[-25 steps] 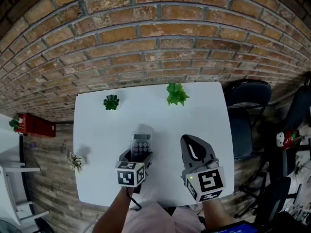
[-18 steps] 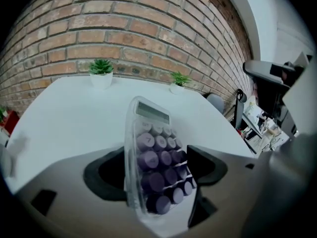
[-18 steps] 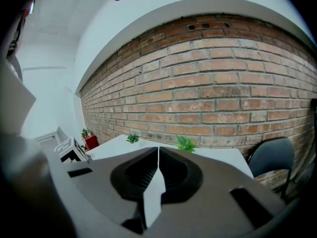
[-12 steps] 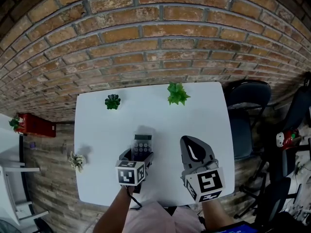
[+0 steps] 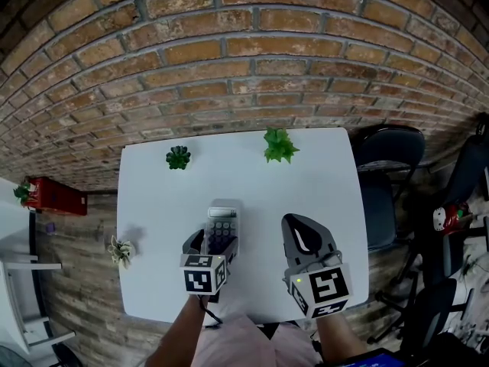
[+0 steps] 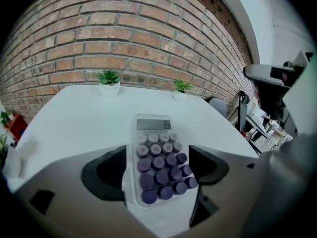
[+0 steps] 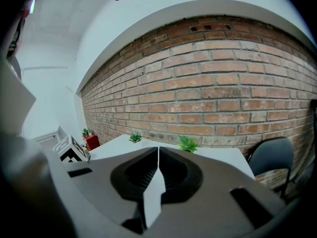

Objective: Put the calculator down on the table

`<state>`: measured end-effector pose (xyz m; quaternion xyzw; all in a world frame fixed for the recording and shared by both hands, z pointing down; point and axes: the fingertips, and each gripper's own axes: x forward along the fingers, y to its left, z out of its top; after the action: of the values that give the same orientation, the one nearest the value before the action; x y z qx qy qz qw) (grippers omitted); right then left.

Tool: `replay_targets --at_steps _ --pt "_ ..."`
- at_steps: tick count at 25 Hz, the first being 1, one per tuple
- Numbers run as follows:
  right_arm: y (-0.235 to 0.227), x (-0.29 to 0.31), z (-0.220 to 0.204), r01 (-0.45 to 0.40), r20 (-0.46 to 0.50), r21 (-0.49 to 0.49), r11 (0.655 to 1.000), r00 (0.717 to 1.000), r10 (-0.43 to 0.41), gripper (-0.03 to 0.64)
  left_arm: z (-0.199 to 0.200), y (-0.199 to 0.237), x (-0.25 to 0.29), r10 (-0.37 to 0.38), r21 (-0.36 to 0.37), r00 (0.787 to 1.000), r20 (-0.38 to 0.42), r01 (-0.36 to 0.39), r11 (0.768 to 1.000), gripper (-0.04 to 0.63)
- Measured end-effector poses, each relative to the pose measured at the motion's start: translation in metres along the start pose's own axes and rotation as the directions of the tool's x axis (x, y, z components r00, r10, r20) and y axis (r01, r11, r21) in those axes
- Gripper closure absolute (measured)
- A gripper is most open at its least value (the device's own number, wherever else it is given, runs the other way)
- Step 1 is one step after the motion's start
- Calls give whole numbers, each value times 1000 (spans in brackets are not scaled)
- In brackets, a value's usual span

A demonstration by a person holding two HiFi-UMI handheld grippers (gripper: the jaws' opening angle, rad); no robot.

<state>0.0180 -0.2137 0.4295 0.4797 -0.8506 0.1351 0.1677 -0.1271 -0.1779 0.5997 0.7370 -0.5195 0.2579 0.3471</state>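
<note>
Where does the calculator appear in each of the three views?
Head view: calculator, slightly left of centre, below the middle.
Left gripper view: calculator at centre, slightly low.
Right gripper view: not in it.
Shared landmark: the bright green plant, seen in all three.

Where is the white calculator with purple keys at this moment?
In the head view, the white calculator with round purple keys lies flat on the white table, in the half nearer the person, between the opening jaws of the left tool.
</note>
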Motion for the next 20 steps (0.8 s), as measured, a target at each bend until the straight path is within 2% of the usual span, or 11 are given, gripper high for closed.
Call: replay_targets --at_steps 3,5,6,10,15,16,17,18,19,20 --pt "2 -3 4 -8 19 -7 1000 1000 8 609 21 -6 -17 -2 -9 996 93 3 1000 214" --pt "7 -7 12 -28 49 -18 999 998 29 609 47 -15 -39 -23 -16 979 201 27 1000 215" --pt "9 -10 17 -36 64 -24 999 997 37 609 63 -21 -54 -33 -10 964 263 37 999 215" --pt "15 -23 41 -45 121 -53 998 991 51 608 125 -47 -120 -54 72 873 484 22 997 215" --pt "22 -41 81 -40 210 -100 994 976 60 615 180 -74 -192 -63 144 747 662 -44 989 233" --pt "23 -45 91 -38 232 -112 993 971 63 615 188 -76 -206 -50 149 720 692 -76 986 313" --pt "25 -49 100 -37 253 -125 992 965 67 615 194 -78 -218 -31 150 694 720 -112 982 431" --pt "28 -53 109 -34 273 -140 990 959 72 615 200 -79 -229 -12 147 670 742 -145 978 522" --pt "30 -56 117 -32 290 -156 987 954 76 615 205 -80 -239 0 144 651 759 -168 975 572" --pt "33 -60 124 -30 304 -170 985 949 81 615 208 -82 -246 7 139 637 771 -180 974 574"
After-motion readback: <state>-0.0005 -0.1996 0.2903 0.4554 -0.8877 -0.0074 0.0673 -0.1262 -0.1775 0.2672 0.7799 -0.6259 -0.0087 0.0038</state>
